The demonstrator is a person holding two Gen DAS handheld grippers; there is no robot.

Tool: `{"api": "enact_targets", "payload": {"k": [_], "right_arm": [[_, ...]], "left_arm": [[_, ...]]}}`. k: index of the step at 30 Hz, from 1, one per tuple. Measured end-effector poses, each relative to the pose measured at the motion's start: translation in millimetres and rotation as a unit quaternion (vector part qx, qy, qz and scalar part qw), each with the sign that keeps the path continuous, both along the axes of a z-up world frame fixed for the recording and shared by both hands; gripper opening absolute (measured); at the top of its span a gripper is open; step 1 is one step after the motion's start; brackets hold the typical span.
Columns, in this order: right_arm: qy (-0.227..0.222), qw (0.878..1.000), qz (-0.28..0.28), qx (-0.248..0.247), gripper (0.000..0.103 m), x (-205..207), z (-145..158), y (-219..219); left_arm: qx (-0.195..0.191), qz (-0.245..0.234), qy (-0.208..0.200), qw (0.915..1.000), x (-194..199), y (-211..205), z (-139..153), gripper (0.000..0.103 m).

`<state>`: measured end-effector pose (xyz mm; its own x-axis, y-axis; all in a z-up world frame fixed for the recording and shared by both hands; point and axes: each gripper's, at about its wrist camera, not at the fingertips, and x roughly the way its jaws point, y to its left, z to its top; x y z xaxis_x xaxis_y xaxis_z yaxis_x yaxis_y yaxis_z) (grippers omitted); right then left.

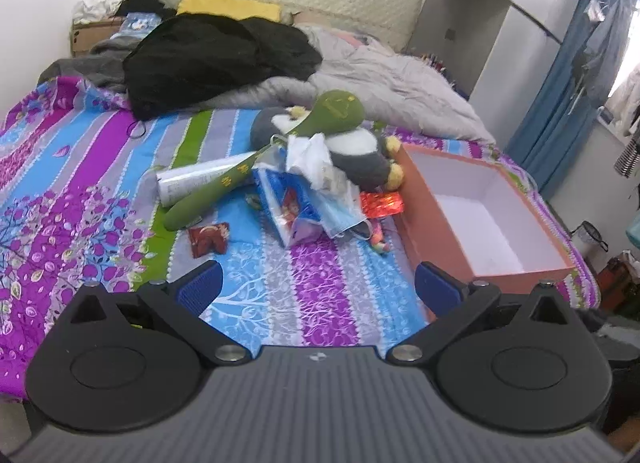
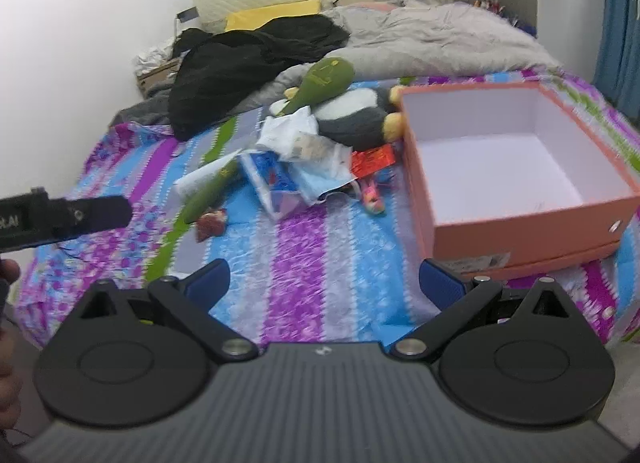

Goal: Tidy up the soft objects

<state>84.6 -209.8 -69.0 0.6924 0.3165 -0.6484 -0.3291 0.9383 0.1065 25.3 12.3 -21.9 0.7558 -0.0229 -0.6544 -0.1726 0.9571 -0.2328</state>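
Observation:
A pile of soft things lies mid-bed: a grey and white plush penguin [image 1: 360, 155] [image 2: 356, 115], a green plush bat [image 1: 256, 159] [image 2: 320, 81] across it, a white crumpled bag [image 1: 310, 155] [image 2: 288, 131], a blue packet [image 1: 292, 203] [image 2: 272, 179], a rolled white tube [image 1: 192, 183] and a small red pouch [image 1: 208, 237] [image 2: 211, 224]. An open orange box [image 1: 448, 239] [image 2: 520, 223], empty, stands to the right. My left gripper [image 1: 318, 287] is open, empty, short of the pile. My right gripper [image 2: 324, 283] is open, empty, near the box corner.
The bed has a striped purple and blue sheet [image 1: 300, 295]. Black clothing [image 1: 208, 55], a grey quilt [image 1: 392, 79] and a yellow pillow [image 1: 228, 5] lie at the head. A red foil packet [image 1: 380, 203] lies beside the box. The left gripper's body [image 2: 64, 219] shows at the right view's left edge.

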Motion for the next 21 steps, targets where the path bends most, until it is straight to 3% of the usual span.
{"api": "enact_targets", "payload": {"k": [4, 7, 14, 21], "right_arm": [[0.013, 1.0, 0.013, 0.012, 0.094, 10.1, -5.3, 3.9], [0.023, 0.999, 0.025, 0.003, 0.084, 17.6, -11.6, 12.1], [0.046, 0.999, 0.03, 0.004, 0.073, 41.1, -31.4, 29.3], [0.039, 0.998, 0.043, -0.001, 0.073, 70.5, -46.8, 46.5]], "left_arm": [[-0.033, 0.017, 0.013, 0.9992, 10.0, 18.8, -13.2, 0.103], [-0.023, 0.027, 0.026, 0.999, 19.8, 27.6, -19.5, 0.103], [-0.026, 0.046, 0.029, 0.9982, 37.7, 49.0, -34.6, 0.103], [-0.027, 0.056, 0.053, 0.9966, 67.1, 68.3, -63.9, 0.102]]}}
